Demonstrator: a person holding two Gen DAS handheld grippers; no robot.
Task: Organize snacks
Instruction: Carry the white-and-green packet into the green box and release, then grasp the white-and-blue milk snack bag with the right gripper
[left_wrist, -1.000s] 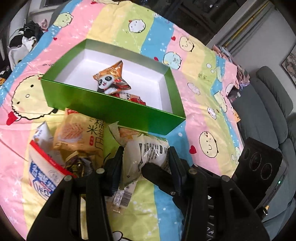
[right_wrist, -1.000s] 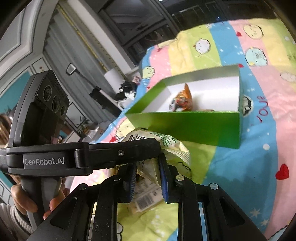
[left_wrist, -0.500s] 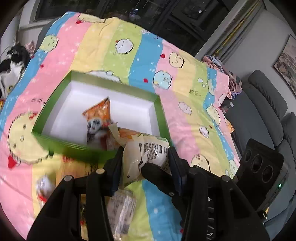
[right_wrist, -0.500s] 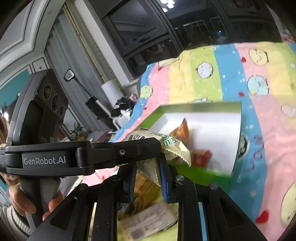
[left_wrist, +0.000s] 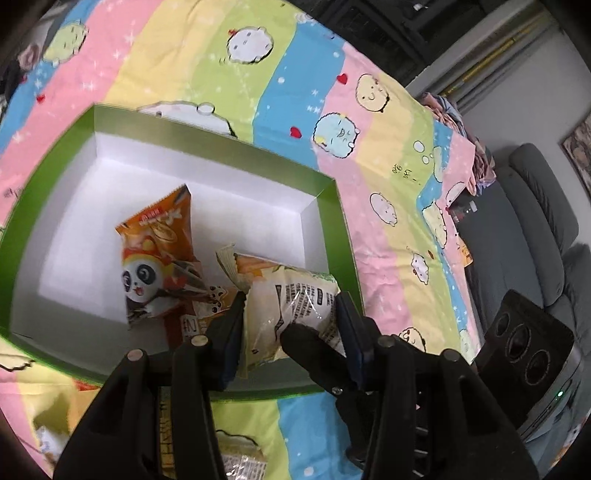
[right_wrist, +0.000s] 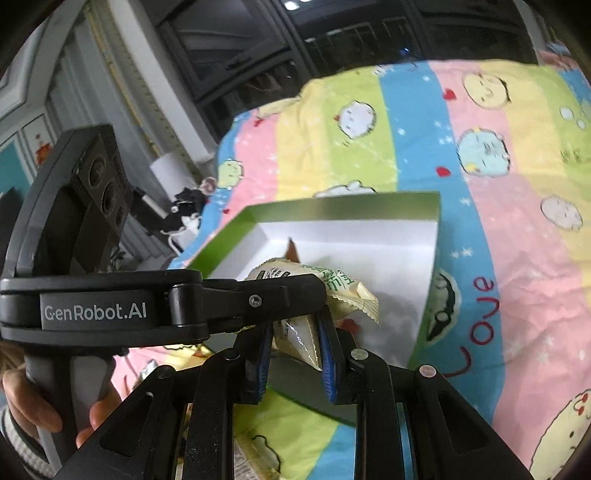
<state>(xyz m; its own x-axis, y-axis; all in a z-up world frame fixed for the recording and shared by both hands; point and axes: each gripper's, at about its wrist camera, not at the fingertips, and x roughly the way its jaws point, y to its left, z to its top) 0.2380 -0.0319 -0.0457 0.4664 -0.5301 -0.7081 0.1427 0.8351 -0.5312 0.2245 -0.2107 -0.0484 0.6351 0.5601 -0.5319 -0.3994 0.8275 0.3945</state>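
Both grippers hold one pale yellow snack packet (left_wrist: 291, 306) together over the near right part of the green box (left_wrist: 221, 147). My left gripper (left_wrist: 291, 314) is shut on the packet's sides. My right gripper (right_wrist: 293, 332) is shut on the same packet (right_wrist: 332, 288) from the other side, and its finger crosses the left wrist view. Inside the box lie an orange panda snack packet (left_wrist: 155, 258) and a second orange packet (left_wrist: 192, 325) under it. In the right wrist view the box (right_wrist: 332, 210) sits just ahead.
The box rests on a striped cartoon blanket (left_wrist: 388, 166). More snack packets (left_wrist: 236, 454) lie on the blanket in front of the box, mostly hidden by the gripper. A grey sofa (left_wrist: 532, 229) stands to the right.
Both grippers have carried the pale packet up and forward, from the blanket in front of the box to a spot over the box's near right interior.
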